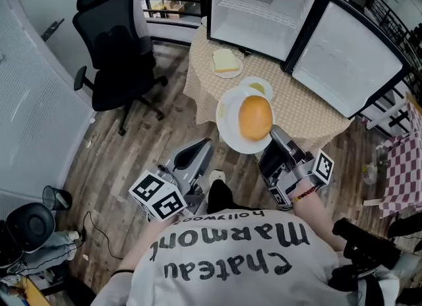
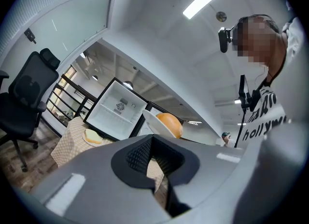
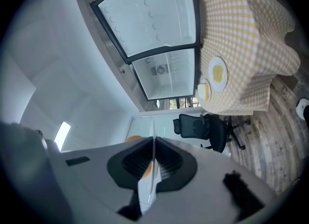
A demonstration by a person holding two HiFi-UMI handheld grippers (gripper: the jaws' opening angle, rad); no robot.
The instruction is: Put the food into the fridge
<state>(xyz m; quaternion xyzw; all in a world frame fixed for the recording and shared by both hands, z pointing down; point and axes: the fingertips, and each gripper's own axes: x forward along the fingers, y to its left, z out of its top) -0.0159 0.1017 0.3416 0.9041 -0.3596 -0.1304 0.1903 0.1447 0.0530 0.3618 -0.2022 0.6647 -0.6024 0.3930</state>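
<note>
Right gripper [image 1: 274, 132] clamping rim of round white plate [image 1: 227, 117] carrying orange bun [image 1: 255, 117], left gripper [image 1: 203, 145] hanging closed, empty, white fridge [image 1: 254, 14] standing open.

Fridge [image 1: 258, 8] stood at the tabletop's [image 1: 303, 103] rear, sandwich plate [image 1: 227, 64] before it. Bun plate [image 1: 227, 120] hung nearer; chair [image 1: 115, 47] stood left.

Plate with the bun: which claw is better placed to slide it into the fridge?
Right. The right claw pinches the plate rim, bun on top, before the open fridge. The left claw holds nothing.
</note>
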